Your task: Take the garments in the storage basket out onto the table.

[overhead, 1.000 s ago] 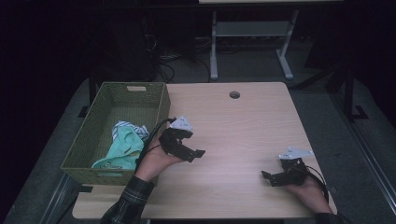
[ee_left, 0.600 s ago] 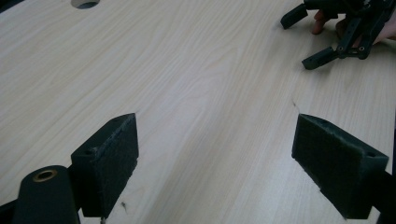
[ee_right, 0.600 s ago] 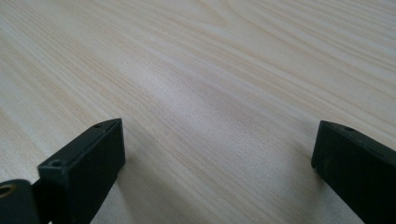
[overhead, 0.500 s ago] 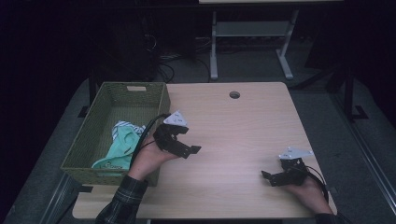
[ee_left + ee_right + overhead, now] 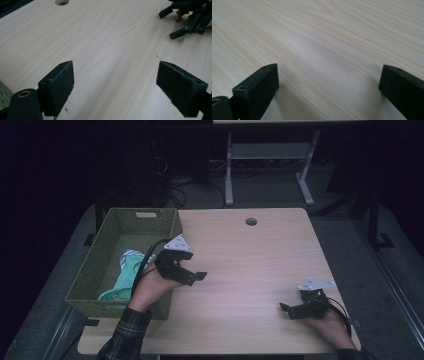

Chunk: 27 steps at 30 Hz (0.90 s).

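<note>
jaws wide apart, both empty | L gripper (image 5: 192, 275) by basket (image 5: 120, 227) | R gripper (image 5: 290, 309) near table (image 5: 250, 260) edge

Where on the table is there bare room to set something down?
The table is bare from the cable hole down between the left gripper and right gripper. The crowded spot is the basket at the left edge, holding cloth.

A person in a dark plaid sleeve (image 5: 122, 336) holds two black grippers, the left gripper (image 5: 192, 276) and right gripper (image 5: 290, 311), each topped by a grey three-cornered plate, trailing black cable, with flat rectangular jaw pads.
</note>
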{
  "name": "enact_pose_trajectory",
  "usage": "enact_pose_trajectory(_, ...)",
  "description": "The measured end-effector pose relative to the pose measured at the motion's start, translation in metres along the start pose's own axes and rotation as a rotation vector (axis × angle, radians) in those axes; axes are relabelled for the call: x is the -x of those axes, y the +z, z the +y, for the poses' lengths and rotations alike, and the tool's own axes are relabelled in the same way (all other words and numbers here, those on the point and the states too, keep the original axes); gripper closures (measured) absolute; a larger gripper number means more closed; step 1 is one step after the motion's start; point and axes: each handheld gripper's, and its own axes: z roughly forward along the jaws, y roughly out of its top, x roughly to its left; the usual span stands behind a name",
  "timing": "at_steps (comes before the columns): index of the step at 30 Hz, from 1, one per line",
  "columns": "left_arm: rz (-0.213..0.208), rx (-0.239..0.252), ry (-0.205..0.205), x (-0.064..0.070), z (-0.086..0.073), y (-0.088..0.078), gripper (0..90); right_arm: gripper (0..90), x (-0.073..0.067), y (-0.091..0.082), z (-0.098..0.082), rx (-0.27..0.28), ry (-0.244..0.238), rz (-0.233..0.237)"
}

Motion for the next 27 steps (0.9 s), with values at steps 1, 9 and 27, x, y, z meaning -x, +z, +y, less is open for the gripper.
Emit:
enact_pose_trajectory(1,0.004,0.006,-0.008,0.000,0.000,-0.001,14.1,2.3,0.000,0.000,0.000,0.000,0.000,0.000)
enact_pose_trajectory(9,0.023,0.006,-0.020,-0.007,-0.004,-0.009,14.3,2.3,0.000,0.000,0.000,-0.001,0.001,0.001)
enact_pose_trajectory(27,0.064,0.019,-0.045,-0.022,-0.012,-0.032,16.8,2.3,0.000,0.000,0.000,-0.001,0.002,0.001)
